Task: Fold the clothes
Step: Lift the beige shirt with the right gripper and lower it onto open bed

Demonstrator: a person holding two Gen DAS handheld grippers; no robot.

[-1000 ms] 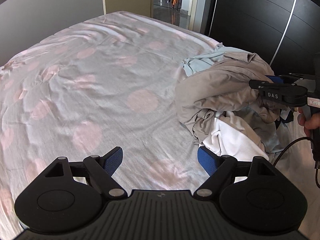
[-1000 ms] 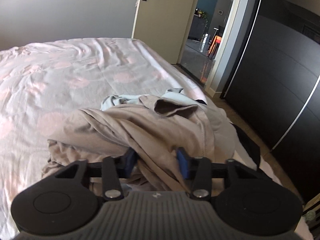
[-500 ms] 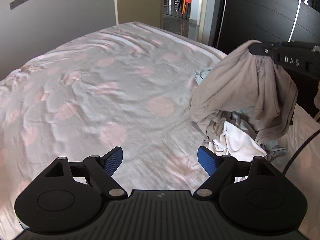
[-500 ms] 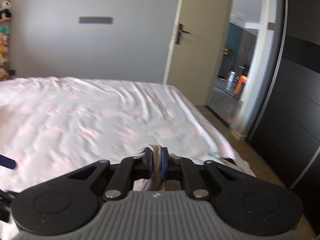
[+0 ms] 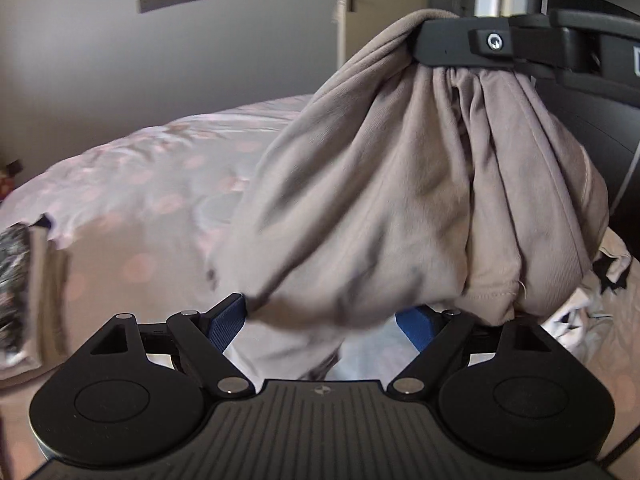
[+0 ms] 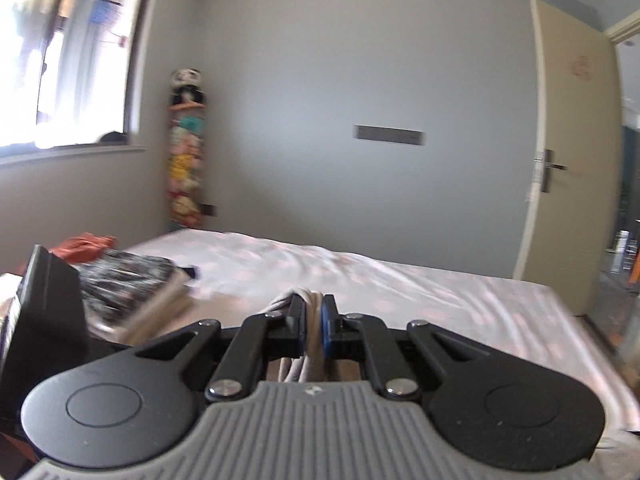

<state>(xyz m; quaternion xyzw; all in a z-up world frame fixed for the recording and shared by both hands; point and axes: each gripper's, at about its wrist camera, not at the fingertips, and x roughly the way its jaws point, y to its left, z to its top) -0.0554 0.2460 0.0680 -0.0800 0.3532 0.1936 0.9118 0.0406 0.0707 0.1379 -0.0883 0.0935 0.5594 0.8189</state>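
Left gripper, foreground: jaws spread wide, pads pressing nothing; the hanging hem of the taupe garment sags between and before them. Right gripper: jaws clamped on a bunched fold of the same garment, which hangs from it above the bed. Left, a stack of folded clothes. Beyond, grey wall and door.
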